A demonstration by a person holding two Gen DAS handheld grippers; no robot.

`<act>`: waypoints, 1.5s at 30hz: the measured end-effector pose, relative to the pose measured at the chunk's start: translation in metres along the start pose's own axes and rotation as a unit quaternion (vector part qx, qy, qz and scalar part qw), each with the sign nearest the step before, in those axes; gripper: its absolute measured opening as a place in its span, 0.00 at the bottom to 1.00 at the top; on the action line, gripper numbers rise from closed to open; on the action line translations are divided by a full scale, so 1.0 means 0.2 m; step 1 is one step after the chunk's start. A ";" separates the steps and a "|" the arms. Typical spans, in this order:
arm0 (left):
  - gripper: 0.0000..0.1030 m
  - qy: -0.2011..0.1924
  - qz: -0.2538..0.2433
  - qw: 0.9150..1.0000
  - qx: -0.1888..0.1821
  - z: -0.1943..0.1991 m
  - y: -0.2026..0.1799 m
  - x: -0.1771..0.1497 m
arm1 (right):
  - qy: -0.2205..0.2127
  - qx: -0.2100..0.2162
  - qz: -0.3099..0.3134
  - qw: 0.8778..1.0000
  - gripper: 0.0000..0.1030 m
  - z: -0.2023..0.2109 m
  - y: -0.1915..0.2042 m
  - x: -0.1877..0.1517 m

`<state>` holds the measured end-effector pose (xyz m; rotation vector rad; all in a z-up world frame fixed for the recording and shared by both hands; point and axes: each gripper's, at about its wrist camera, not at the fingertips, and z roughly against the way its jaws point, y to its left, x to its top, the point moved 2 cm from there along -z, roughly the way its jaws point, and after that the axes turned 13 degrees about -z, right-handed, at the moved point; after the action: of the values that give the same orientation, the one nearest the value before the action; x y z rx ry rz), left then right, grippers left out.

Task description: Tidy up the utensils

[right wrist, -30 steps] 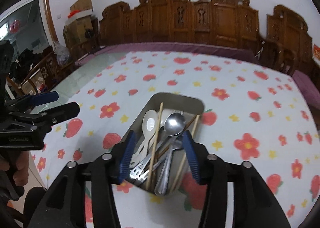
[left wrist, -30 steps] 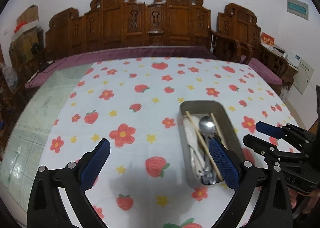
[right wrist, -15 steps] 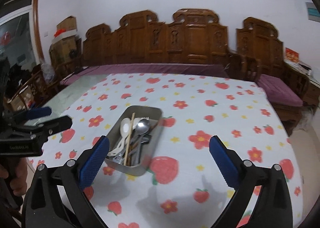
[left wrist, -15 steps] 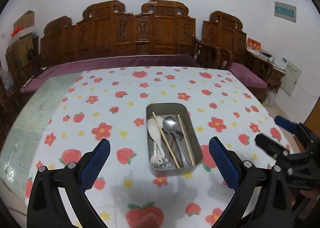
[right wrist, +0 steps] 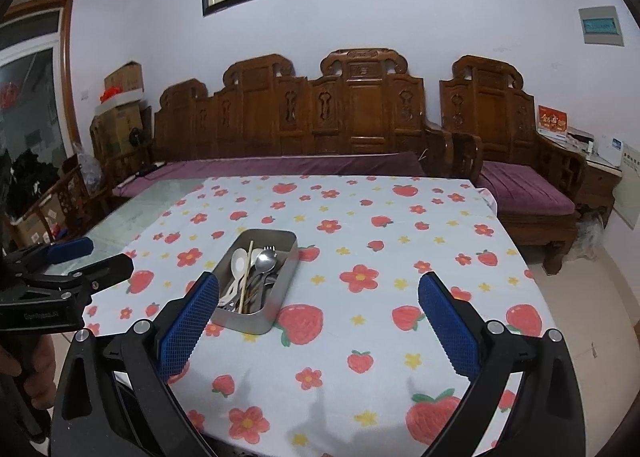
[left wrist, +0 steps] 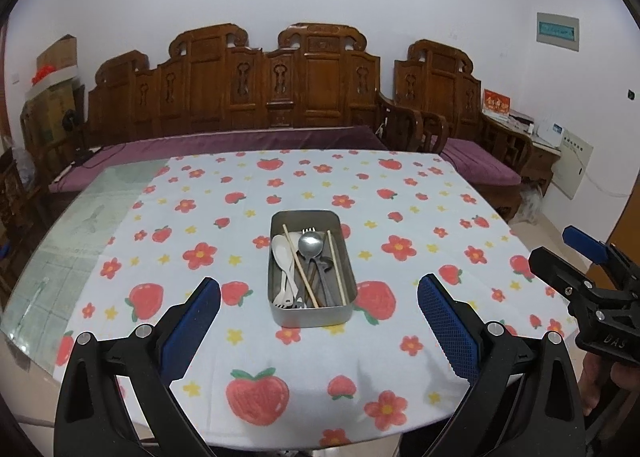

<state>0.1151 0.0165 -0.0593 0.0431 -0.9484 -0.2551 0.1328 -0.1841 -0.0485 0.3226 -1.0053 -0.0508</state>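
A rectangular metal tray (left wrist: 310, 316) sits in the middle of the table and holds a white spoon (left wrist: 281, 253), a metal spoon (left wrist: 311, 245), wooden chopsticks (left wrist: 301, 267) and other cutlery. My left gripper (left wrist: 319, 287) hovers near the table's front edge, well short of the tray, open and empty. The right gripper (left wrist: 555, 247) shows at the right edge of the left wrist view. In the right wrist view my right gripper (right wrist: 319, 283) is wide open with nothing between its fingers. There the tray (right wrist: 249, 321) lies ahead to the left, and the left gripper (right wrist: 104, 254) is at the far left.
A cloth with strawberries and flowers (left wrist: 400, 217) covers most of the table, leaving a bare glass strip (left wrist: 80, 225) on the left. A carved wooden bench with a purple cushion (left wrist: 240, 141) stands behind. A person's hand (right wrist: 24, 369) holds the left gripper's handle.
Both grippers have drawn back and risen from the tray, which now looks smaller and farther. The right gripper's jaws, narrow over the utensils a second ago, have spread wide.
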 end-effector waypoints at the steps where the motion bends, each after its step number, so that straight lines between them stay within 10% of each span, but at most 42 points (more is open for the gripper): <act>1: 0.93 -0.004 -0.002 1.000 0.001 0.02 -0.01 0.01 | -0.004 0.001 -0.002 1.000 0.97 0.03 -0.01 0.01; 17: 0.93 -0.091 -0.007 0.995 0.029 0.43 -0.07 0.20 | -0.082 0.009 0.005 0.997 0.97 0.40 0.04 0.15; 45: 0.93 -0.094 -0.005 0.995 0.035 0.48 -0.07 0.18 | -0.091 0.016 0.008 0.996 0.97 0.48 0.06 0.16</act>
<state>0.0543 0.0016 0.0235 0.0901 -1.1449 -0.2375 0.0680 -0.2011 0.0286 0.3438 -1.1901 -0.0496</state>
